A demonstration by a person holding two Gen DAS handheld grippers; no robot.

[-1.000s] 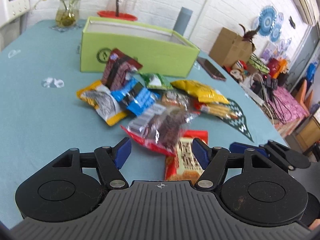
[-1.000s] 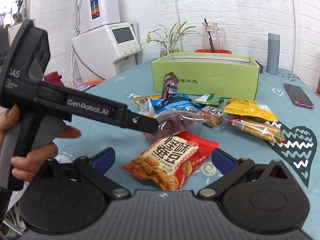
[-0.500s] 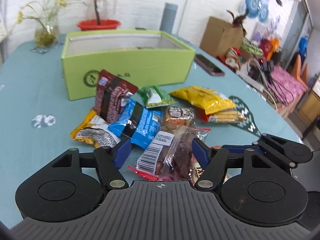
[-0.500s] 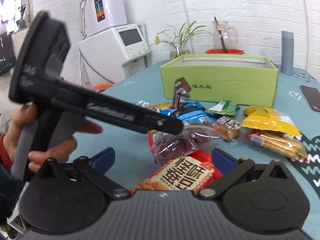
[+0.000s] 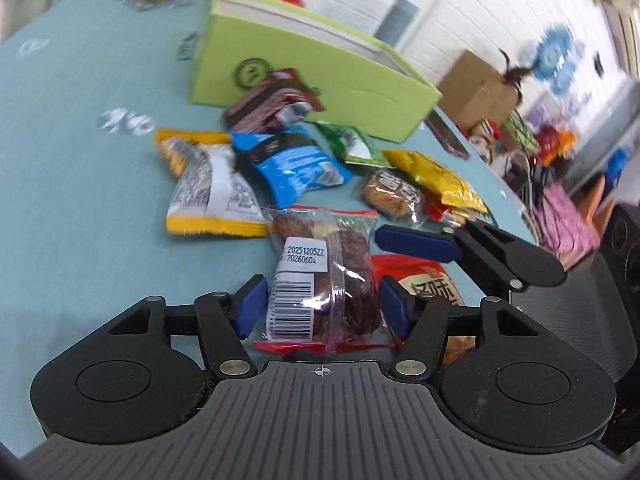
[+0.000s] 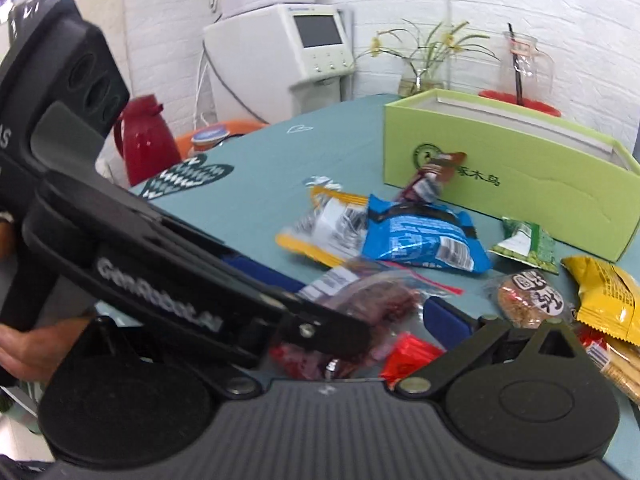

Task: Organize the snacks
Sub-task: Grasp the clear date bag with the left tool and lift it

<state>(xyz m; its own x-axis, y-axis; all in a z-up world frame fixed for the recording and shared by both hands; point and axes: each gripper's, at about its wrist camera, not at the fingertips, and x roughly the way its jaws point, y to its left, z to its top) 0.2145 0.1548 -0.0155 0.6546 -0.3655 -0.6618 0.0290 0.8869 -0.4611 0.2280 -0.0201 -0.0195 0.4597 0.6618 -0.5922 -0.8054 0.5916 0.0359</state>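
Note:
A pile of snack packets lies on the teal table in front of a green box [image 5: 320,76]. A clear bag of dark red snacks with a barcode label [image 5: 324,288] lies between the blue pads of my left gripper [image 5: 322,308], which stand just off its sides, open. The bag also shows in the right wrist view [image 6: 372,296]. My right gripper [image 6: 344,312] is open; its right finger [image 6: 448,320] shows, the left one is hidden behind the left gripper's body [image 6: 160,272]. A red packet [image 5: 424,280] lies under the right gripper's finger [image 5: 416,240].
Around the bag lie a blue packet [image 5: 292,164], a white-and-yellow packet [image 5: 212,196], a brown packet [image 5: 272,100], a green packet [image 5: 352,144], a round cake packet [image 5: 394,196] and a yellow packet [image 5: 432,176]. A phone [image 5: 446,136], vase [image 6: 424,76], jug [image 6: 524,76] and red flask [image 6: 146,136] stand around.
My left gripper has moved forward and down, so the clear bag now sits between its pads. The right gripper has swung left, closer to the pile and to the left gripper.

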